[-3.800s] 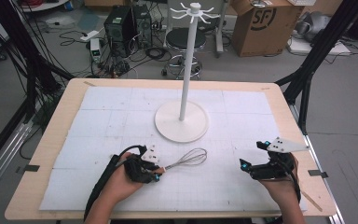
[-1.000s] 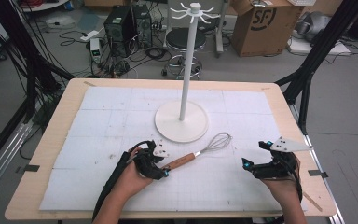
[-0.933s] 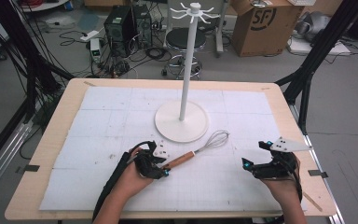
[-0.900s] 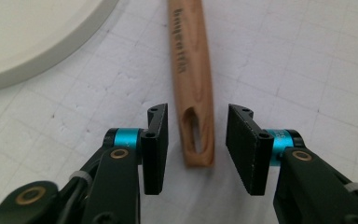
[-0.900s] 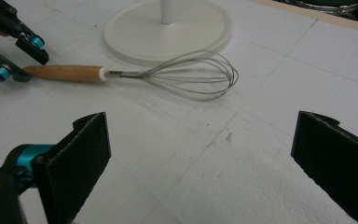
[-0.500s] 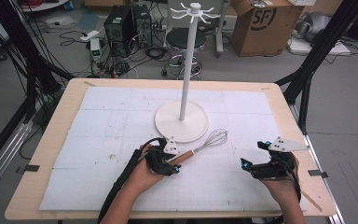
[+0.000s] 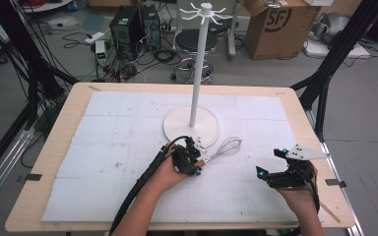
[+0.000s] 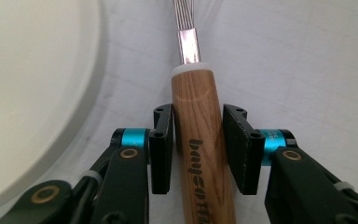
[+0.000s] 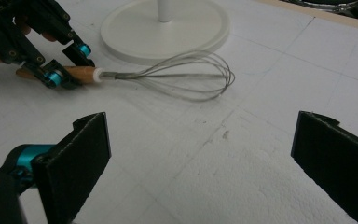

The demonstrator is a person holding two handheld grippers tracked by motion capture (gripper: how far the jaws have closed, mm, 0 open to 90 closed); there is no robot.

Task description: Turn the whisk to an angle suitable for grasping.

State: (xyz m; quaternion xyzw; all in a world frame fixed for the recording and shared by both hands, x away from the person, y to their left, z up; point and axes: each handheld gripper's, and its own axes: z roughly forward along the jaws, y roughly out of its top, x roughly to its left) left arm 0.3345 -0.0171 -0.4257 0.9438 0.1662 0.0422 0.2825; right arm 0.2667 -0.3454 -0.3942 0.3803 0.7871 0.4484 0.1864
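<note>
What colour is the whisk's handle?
The whisk handle is light brown wood with dark lettering and a white collar, clearest in the left gripper view.

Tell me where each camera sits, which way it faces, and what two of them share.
High view: above the person's side, looking forward and down on the table; both forearms, left gripper, right gripper.
Left gripper view: on that gripper, looking along its jaws, which flank the whisk handle.
Right gripper view: on that gripper, between wide jaws, facing the stand.
Shared: whisk and stand base.
</note>
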